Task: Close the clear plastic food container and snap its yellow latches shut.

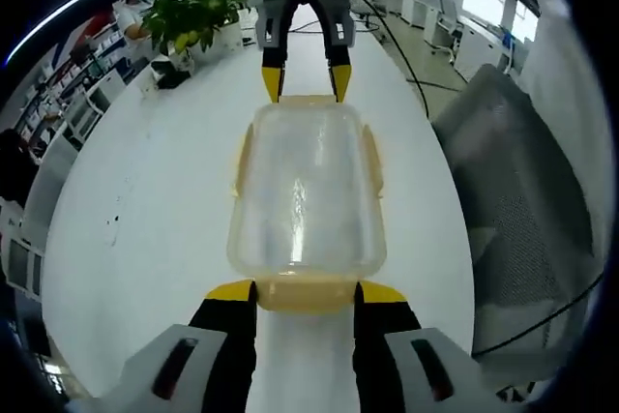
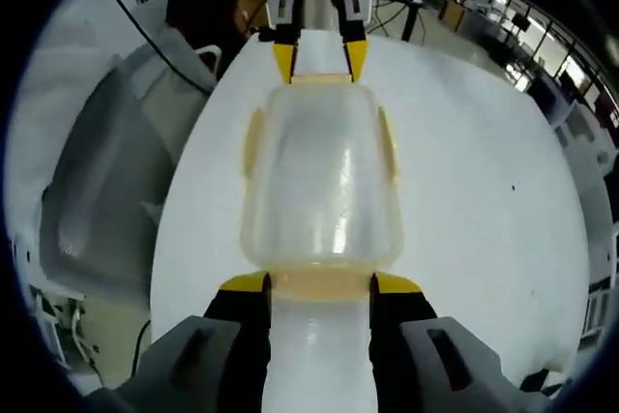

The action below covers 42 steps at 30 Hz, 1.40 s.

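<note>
Clear plastic food container [image 1: 308, 195] lay lid-on upon the white bench [image 1: 145, 220], lengthwise between the two tools. Its rounded lid looked cloudy and glossy, with yellow latches [image 1: 241, 163] along the long sides and at both short ends. In the left gripper view, the left hand-held gripper [image 1: 307, 291] stood with its yellow-tipped jaws apart, either side of the near end latch [image 1: 306, 292], while the right hand-held gripper [image 1: 306, 79] faced it at the far end, jaws likewise spread. A potted plant [image 1: 193, 9] stood far left on the bench, and a grey chair [image 1: 522, 210] stood beside the bench's right edge. In the right gripper view the container [image 2: 322, 181] appeared the same, side latches [image 2: 253, 142] flush against the walls.
</note>
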### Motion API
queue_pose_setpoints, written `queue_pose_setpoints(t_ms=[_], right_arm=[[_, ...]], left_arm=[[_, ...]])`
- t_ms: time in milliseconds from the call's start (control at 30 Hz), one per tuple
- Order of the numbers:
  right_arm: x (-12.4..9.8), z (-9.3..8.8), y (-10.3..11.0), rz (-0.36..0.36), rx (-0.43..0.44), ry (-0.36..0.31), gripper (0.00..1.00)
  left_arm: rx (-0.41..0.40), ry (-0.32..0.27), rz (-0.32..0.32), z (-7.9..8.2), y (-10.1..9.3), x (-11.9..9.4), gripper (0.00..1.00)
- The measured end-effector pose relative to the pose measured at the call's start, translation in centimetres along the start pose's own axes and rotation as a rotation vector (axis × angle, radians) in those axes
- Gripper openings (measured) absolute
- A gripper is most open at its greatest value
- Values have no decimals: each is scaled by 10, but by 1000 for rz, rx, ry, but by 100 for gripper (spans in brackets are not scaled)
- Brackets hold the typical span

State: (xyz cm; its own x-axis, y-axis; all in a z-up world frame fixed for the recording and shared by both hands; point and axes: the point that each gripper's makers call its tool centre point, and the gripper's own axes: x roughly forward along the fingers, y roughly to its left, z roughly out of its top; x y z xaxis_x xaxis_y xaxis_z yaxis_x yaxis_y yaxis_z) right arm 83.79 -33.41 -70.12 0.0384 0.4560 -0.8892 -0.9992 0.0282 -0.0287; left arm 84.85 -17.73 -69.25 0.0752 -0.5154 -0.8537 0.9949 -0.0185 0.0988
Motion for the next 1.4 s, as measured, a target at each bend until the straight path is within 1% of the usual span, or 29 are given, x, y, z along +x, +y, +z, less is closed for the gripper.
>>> queue_pose_setpoints(t_ms=[233, 367, 533, 733, 867, 1133, 1233, 1400], right_arm=[[-6, -22, 3, 1, 27, 22, 36], [-8, -32, 2, -1, 35, 42, 36], [-8, -42, 3, 5, 49, 51, 36], [-6, -53, 2, 9, 60, 65, 36], [-3, -57, 2, 14, 62, 79, 36], [-3, -54, 3, 25, 57, 74, 36], [-2, -53, 4, 31, 60, 67, 36], [-1, -55, 4, 31, 62, 75, 37]], left_arm=[[25, -6, -18, 15, 5, 22, 33], [31, -2, -27, 20, 6, 32, 33], [35, -1, -39, 23, 7, 41, 33], [43, -6, -46, 28, 9, 49, 33], [42, -8, -52, 30, 9, 50, 33], [40, -9, -54, 30, 5, 45, 33], [35, -4, -62, 27, 3, 47, 33], [29, -15, -61, 29, 3, 48, 33]])
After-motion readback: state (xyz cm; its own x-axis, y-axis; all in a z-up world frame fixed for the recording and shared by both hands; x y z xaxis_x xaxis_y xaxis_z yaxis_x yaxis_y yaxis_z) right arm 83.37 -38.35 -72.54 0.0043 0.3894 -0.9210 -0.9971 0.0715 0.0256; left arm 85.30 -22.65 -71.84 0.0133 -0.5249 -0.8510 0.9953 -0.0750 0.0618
